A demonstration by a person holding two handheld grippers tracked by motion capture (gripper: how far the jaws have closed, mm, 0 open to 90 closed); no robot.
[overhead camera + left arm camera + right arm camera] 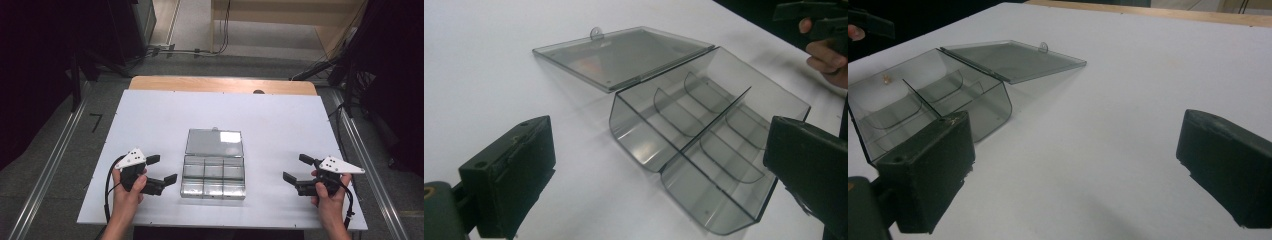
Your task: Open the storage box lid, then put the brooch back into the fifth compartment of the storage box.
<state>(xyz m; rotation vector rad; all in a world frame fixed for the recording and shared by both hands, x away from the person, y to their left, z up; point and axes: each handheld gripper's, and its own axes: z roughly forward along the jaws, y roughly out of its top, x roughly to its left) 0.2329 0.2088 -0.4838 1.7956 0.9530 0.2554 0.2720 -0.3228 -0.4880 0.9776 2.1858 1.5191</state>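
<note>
Clear grey compartment box (213, 174) lies open mid-table, lid (214, 142) flat behind.

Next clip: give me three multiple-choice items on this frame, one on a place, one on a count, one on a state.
1. Where is the clear compartment box?
A. between the two grippers
B. at the far left corner
C. on the floor

2. How many compartments does it have?
A. two
B. six
C. nine

3. What state is its lid in?
A. shut
B. detached
C. open, lying flat on the table

Answers:
1 A, the left gripper and right gripper flank it.
2 B, dividers make two rows of three.
3 C, it lies hinged back behind the box.
</note>
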